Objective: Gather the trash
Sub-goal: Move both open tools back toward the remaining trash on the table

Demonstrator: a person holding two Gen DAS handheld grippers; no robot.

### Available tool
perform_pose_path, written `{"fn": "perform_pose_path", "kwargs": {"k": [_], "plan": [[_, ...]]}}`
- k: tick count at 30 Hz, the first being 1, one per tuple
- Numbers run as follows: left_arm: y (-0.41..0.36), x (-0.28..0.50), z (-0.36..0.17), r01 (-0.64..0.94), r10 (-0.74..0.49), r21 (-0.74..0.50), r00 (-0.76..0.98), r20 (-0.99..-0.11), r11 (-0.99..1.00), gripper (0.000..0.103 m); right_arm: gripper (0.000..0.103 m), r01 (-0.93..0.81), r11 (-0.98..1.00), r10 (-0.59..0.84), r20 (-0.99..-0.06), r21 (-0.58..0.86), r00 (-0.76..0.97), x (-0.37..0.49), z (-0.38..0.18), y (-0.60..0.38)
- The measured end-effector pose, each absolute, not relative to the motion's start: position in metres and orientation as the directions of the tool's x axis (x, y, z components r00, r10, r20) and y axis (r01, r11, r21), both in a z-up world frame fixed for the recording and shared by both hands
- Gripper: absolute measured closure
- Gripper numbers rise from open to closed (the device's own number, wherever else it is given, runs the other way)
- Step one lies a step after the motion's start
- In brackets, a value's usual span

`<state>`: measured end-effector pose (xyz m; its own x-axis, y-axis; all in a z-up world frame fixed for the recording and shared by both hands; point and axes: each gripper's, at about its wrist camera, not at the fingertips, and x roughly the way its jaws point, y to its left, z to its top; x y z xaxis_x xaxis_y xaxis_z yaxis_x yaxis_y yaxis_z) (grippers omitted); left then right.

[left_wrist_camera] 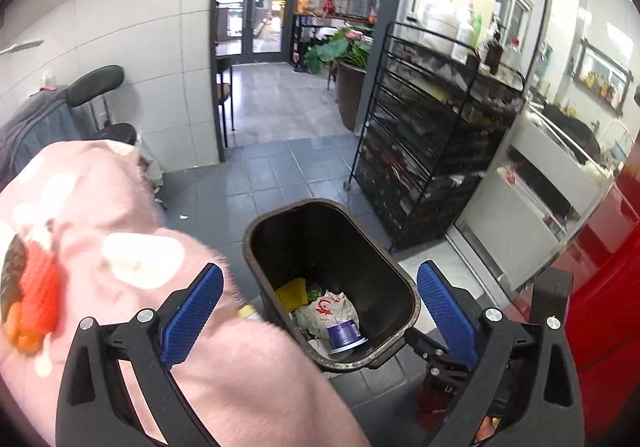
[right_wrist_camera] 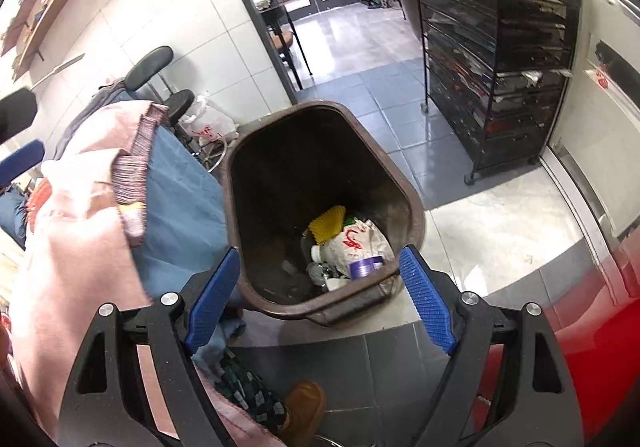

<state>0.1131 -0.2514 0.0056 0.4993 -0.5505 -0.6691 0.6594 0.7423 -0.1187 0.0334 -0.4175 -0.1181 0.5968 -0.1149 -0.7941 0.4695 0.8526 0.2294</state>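
Both the left gripper (left_wrist_camera: 320, 311) and the right gripper (right_wrist_camera: 320, 299) hang with fingers spread wide and empty above the brown bin (right_wrist_camera: 240, 151) on the floor, where a purple cup (left_wrist_camera: 344, 334), crumpled white bag (right_wrist_camera: 360, 243) and yellow wrapper (right_wrist_camera: 328, 223) lie.

one brown bin (right_wrist_camera: 324, 175), one purple cup (left_wrist_camera: 345, 334), one crumpled white bag (right_wrist_camera: 360, 243), one yellow piece (right_wrist_camera: 329, 222).

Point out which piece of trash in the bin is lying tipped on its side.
The purple cup, tipped over with its white rim showing, nearest the camera. The yellow ribbed piece and the white bag with red print are just crumpled behind it.
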Motion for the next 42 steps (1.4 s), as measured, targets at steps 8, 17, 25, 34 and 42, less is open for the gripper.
{"fn": "perform_pose_path", "kwargs": {"k": [8,17,25,34,42], "plan": [[-0.212,0.104,0.016,0.620,-0.525,-0.095,0.561,-0.640,0.779,0.007,0.021,0.392,0.889,-0.078,-0.766,0.236,0.639,0.046,-0.096,-0.385],[-0.154,0.101,0.022,0.555,-0.477,-0.059,0.651,-0.590,0.830,0.007,0.018,0.262,0.934,-0.004,-0.726,0.243,0.687,0.071,-0.065,-0.341],[-0.085,0.116,0.011,0.434,-0.365,-0.032,0.712,-0.599,0.900,0.007,0.018,0.073,0.964,0.138,-0.716,0.255,0.685,0.106,-0.045,-0.280],[-0.005,0.146,-0.007,0.277,-0.264,-0.085,0.711,-0.652,0.957,0.011,0.018,-0.084,0.960,0.257,-0.731,0.265,0.632,0.146,-0.034,-0.222],[0.029,0.157,-0.019,0.217,-0.225,-0.101,0.687,-0.691,0.971,0.015,0.018,-0.195,0.948,0.319,-0.776,0.253,0.545,0.195,-0.034,-0.169]]}}
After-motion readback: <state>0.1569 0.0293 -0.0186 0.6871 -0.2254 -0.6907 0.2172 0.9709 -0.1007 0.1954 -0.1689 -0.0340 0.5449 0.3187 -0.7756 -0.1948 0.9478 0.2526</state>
